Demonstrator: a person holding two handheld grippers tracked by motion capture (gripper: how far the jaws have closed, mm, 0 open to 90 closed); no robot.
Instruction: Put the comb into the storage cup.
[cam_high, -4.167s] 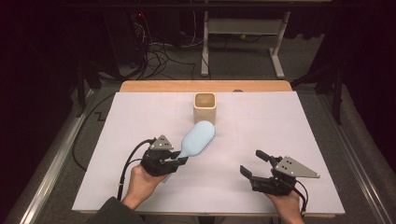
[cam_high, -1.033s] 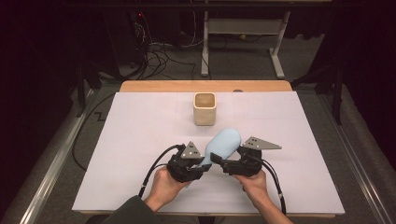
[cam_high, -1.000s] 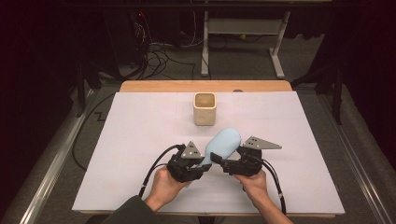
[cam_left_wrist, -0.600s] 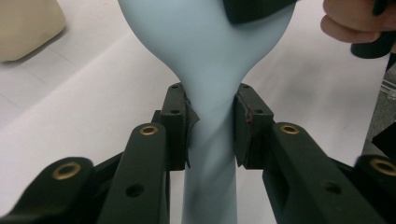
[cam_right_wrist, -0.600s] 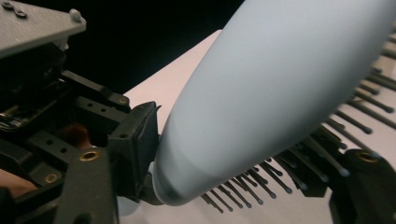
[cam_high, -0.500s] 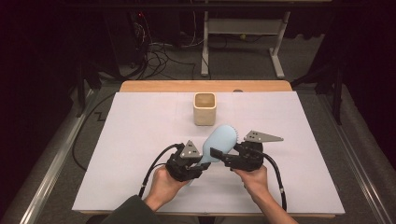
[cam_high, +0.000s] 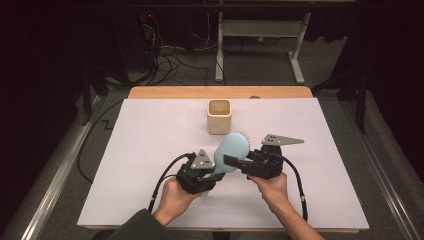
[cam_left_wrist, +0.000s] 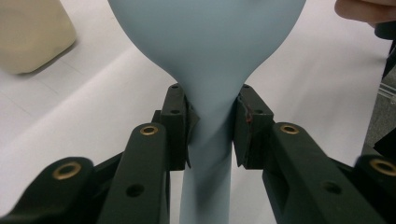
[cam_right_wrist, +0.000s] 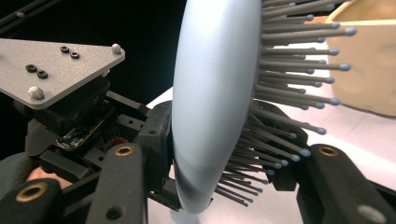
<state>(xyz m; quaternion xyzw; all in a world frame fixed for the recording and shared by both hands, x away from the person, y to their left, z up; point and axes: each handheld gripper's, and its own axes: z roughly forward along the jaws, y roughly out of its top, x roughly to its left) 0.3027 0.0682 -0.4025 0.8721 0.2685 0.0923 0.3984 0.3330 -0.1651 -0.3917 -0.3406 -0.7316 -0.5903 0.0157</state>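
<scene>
Your left tongs (cam_high: 214, 173) are clamping the hairbrush (cam_high: 231, 150) at its neck while your right tongs (cam_high: 233, 162), at three o'clock, are closing across its bristled head.

A white surface (cam_high: 150, 150) with a wooden far edge stands on grey floor (cam_high: 380, 165). At twelve o'clock, cables (cam_high: 170, 55) tangle beside a grey table frame (cam_high: 260, 35). The room behind lies dark.
</scene>
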